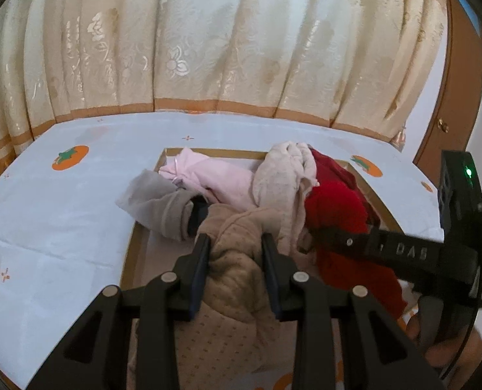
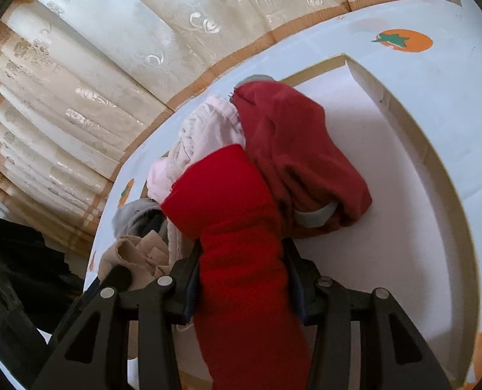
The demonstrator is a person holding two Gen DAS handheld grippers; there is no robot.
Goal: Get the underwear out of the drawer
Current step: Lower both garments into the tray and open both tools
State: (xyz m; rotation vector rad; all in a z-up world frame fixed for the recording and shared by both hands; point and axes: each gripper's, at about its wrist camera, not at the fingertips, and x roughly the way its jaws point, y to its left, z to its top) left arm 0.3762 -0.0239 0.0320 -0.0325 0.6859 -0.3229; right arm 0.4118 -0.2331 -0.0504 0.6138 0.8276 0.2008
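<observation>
While our left gripper (image 1: pixel 235 243) pinches the tan garment (image 1: pixel 237 279) and our right gripper (image 2: pixel 242 261) clamps the bright red one (image 2: pixel 237 227), both in the drawer (image 2: pixel 419 149), lifting may drag out tangled neighbouring clothes (image 1: pixel 283 175).

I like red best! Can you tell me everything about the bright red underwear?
The bright red underwear looks soft, fuzzy and thick, bunched into a long roll. The right tongs squeeze it between both fingers, over the drawer. It touches the darker red garment and the pale pink one beside it.
</observation>
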